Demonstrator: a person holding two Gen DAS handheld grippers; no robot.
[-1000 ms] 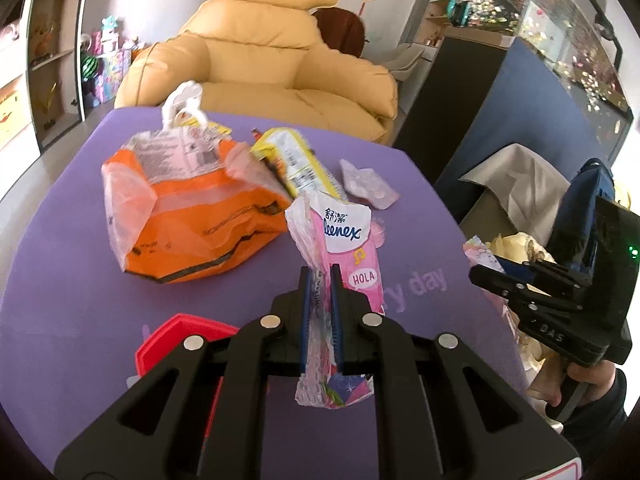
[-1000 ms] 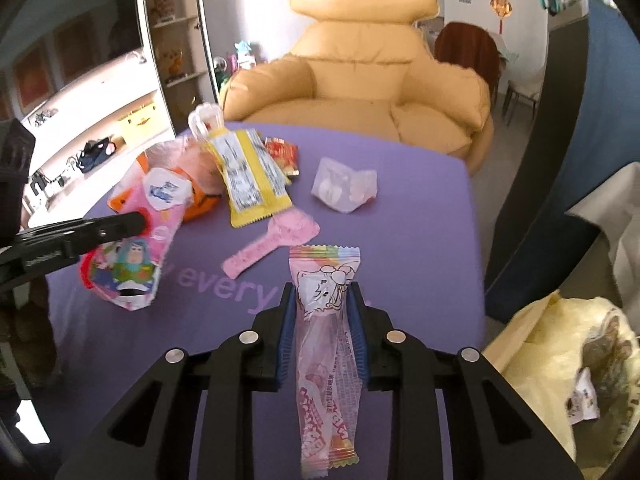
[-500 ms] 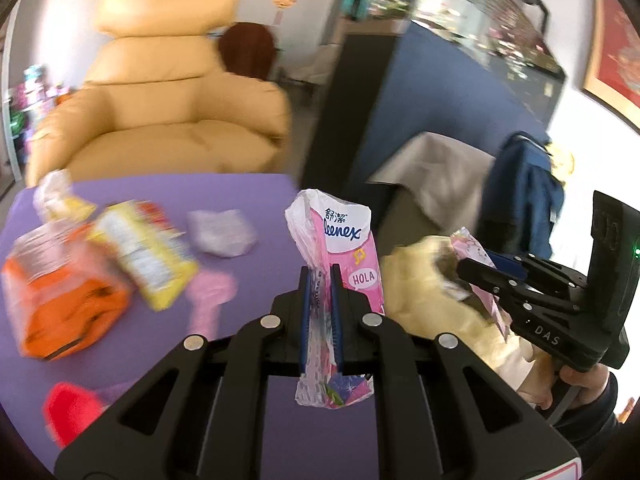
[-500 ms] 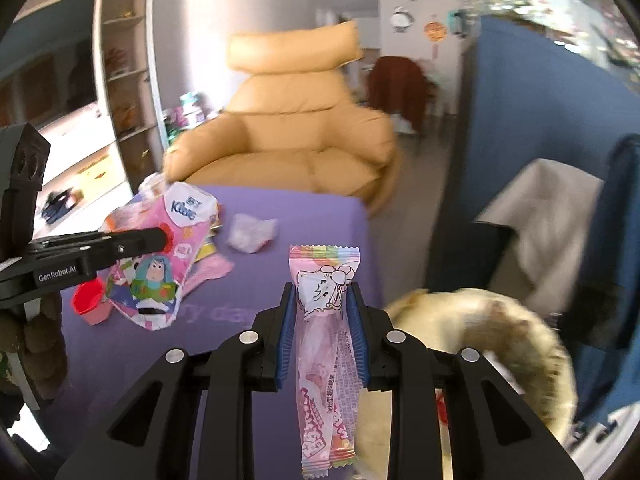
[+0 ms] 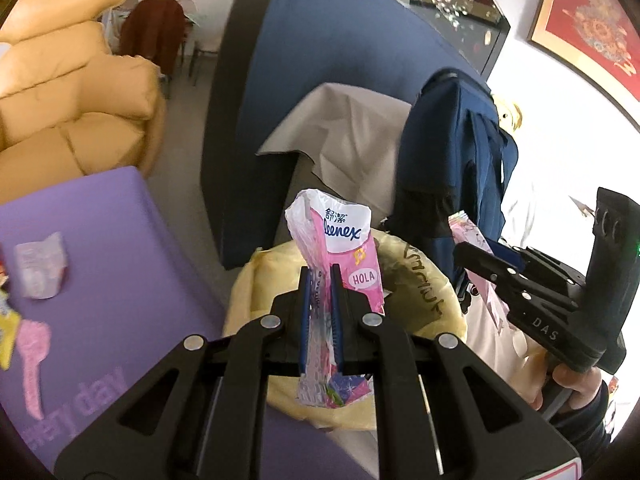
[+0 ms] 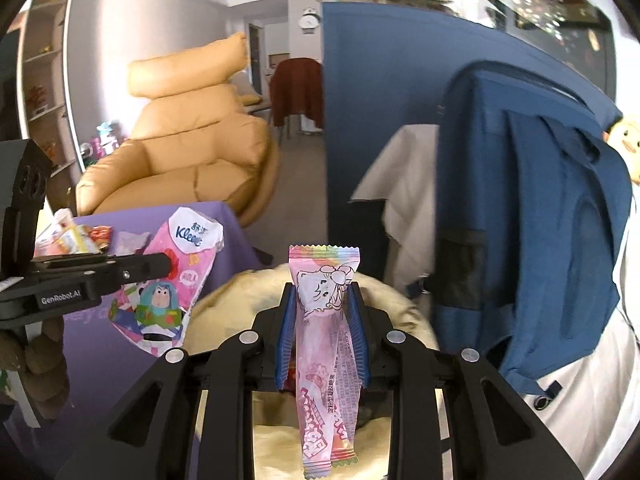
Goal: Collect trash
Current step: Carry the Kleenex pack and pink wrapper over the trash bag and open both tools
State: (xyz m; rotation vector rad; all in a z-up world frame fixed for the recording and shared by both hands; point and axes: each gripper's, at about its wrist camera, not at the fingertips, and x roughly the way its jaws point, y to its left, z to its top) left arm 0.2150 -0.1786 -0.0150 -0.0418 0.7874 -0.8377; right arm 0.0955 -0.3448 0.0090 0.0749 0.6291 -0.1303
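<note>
Our left gripper point(image 5: 320, 280) pinches the limp tissue wrapper point(image 5: 340, 252) mid-body; at three o'clock, our right gripper point(image 6: 322, 308) clamps the light candy wrapper point(image 6: 326, 320).

I am holding my left gripper point(image 5: 320, 312) and right gripper point(image 6: 322, 336) clamped shut, both angled down over the yellow-lined bin point(image 5: 432, 280).
</note>
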